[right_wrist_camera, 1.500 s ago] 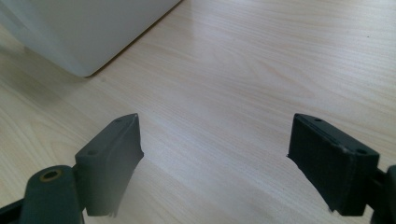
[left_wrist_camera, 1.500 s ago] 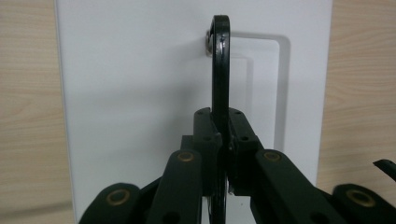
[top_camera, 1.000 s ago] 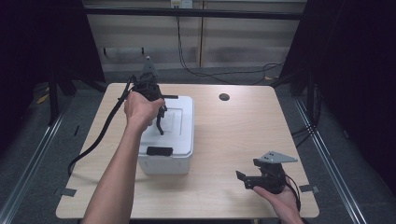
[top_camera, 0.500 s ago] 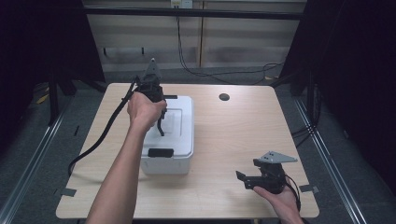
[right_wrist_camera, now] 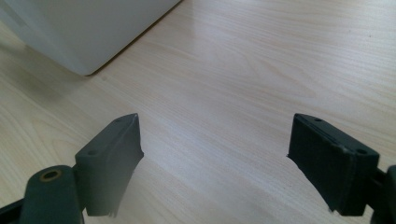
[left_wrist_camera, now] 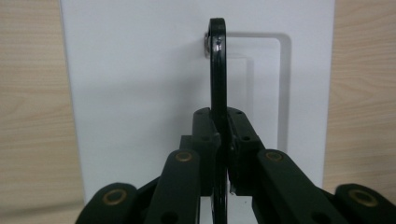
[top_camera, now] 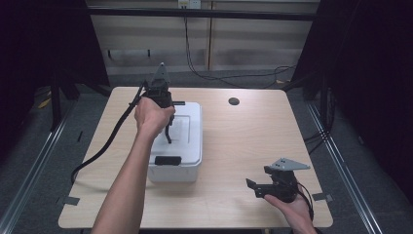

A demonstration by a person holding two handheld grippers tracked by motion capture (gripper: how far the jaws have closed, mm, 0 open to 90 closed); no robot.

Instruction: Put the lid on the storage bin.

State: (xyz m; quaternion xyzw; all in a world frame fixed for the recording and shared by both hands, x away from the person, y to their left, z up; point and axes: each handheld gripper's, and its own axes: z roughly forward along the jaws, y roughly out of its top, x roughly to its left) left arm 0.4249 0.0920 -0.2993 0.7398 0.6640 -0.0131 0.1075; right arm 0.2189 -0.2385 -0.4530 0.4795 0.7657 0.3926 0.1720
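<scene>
1. Right gripper: held low over the near right corner of the wooden table, in the person's right hand. Jaws stand wide apart with only bare tabletop between them, as the right gripper view confirms. Idle; best kept where it is, well apart from the work.

2. White lidded box: rests on the table left of centre, long side running away from the person. Black latch sits on its near edge; a second dark tab shows at the far edge.

3. Black carry handle: hinged to the lid, raised upright out of its moulded recess, seen edge-on in the left gripper view.

4. Left gripper: above the box lid, pointing down, jaws closed tight on the handle's thin bar.

5. Step in hand, as judged: lifting or carrying the box by its handle. Advice: pull straight up so the thin bar does not twist out of the pads; keep the grip centred so the box hangs level; watch whether the latches hold the lid.

6. Small dark round mark: far side of the table, clear of the box.
</scene>
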